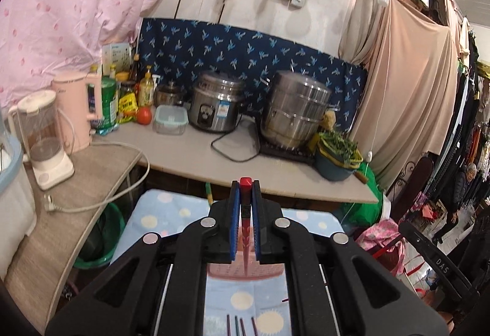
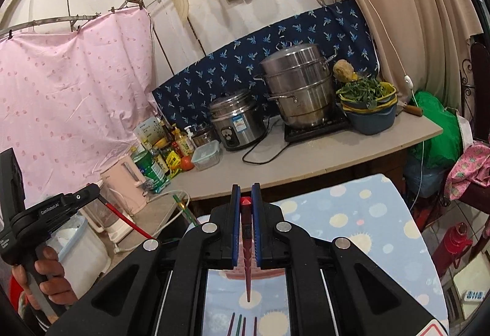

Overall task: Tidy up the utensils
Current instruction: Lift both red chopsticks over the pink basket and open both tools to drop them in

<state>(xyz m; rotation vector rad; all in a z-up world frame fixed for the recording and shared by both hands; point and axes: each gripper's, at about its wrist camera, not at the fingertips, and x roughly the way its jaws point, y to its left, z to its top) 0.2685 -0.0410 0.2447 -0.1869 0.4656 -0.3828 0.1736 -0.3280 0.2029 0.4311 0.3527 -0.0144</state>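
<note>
My left gripper (image 1: 246, 187) is shut on a red chopstick (image 1: 245, 232) that stands upright between its blue pads, square red end on top. My right gripper (image 2: 245, 190) is shut the same way on a second red chopstick (image 2: 246, 247), whose tip hangs over the cloth. In the right wrist view the left gripper (image 2: 93, 193) appears at the left edge in a hand (image 2: 46, 271), its chopstick slanting down to the right. Below both grippers a pink slotted holder (image 1: 245, 271) (image 2: 245, 273) sits on a blue dotted cloth (image 2: 352, 213). Several more chopsticks (image 1: 242, 325) (image 2: 243, 323) lie on the cloth.
Beyond the cloth runs a counter (image 1: 199, 158) with a rice cooker (image 1: 214, 105), a steel steamer pot (image 1: 295, 109), a lidded box (image 1: 170, 118), bottles, a pink kettle (image 1: 79, 109), a blender (image 1: 39, 134) and a bowl of greens (image 1: 337, 157). A person (image 1: 459, 195) stands far right.
</note>
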